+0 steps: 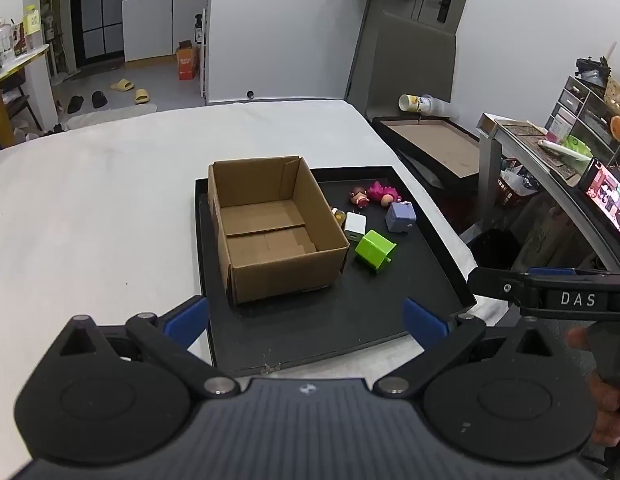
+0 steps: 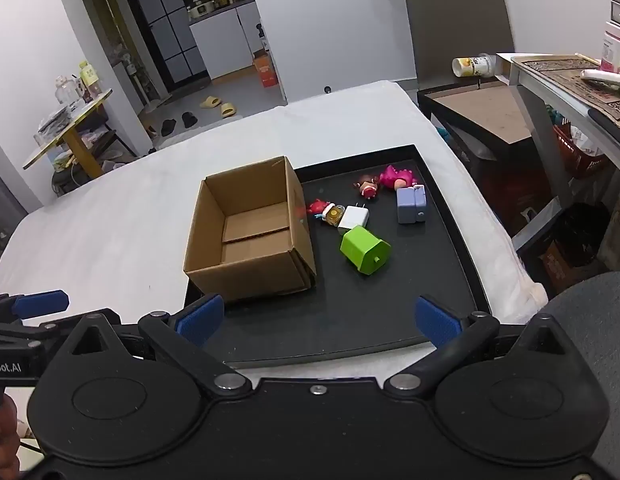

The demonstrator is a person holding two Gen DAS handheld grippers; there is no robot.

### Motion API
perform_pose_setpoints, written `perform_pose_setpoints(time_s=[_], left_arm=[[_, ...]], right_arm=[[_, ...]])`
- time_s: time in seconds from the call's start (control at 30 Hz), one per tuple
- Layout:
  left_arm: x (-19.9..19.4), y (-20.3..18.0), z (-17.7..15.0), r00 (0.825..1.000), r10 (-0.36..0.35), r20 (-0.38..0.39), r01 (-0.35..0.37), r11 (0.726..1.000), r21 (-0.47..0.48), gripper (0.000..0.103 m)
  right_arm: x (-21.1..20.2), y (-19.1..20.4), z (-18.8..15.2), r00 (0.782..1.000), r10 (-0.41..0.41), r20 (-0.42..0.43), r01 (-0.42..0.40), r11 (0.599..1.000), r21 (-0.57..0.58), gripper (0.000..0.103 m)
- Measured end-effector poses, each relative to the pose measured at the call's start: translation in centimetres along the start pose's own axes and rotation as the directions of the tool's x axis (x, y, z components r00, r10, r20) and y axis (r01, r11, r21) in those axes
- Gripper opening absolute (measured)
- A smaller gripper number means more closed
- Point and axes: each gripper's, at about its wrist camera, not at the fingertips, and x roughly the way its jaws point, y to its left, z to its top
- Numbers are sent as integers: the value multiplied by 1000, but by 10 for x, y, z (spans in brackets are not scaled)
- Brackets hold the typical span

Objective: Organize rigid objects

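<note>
Both claws, left claw (image 1: pixel 306 318) and right claw (image 2: pixel 319 318), spread apart, empty, above black tray's (image 2: pixel 329 344) bare near edge.

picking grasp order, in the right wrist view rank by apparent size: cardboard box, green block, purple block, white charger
1. cardboard box
2. green block
3. purple block, close to the green one; it lies farther off, so unsure
4. white charger

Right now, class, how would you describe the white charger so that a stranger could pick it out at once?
Find the black tray on the white bed, then the open cardboard box on its left side. Just right of the box, the white charger lies flat, touching the green block. It is the only white item, with two metal prongs.
</note>
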Motion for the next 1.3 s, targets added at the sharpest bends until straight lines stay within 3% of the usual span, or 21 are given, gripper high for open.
perform_pose_setpoints(time_s=[0.53, 1.3], left_arm=[[0, -8, -7, 999, 7, 31, -9, 998, 61, 103], [1, -5, -1, 1000, 5, 29, -6, 999, 36, 103]], right_arm=[[0, 1, 0, 1000, -11, 27, 12, 1000, -25, 103], [-5, 1, 0, 998, -28, 53, 30, 999, -33, 103]])
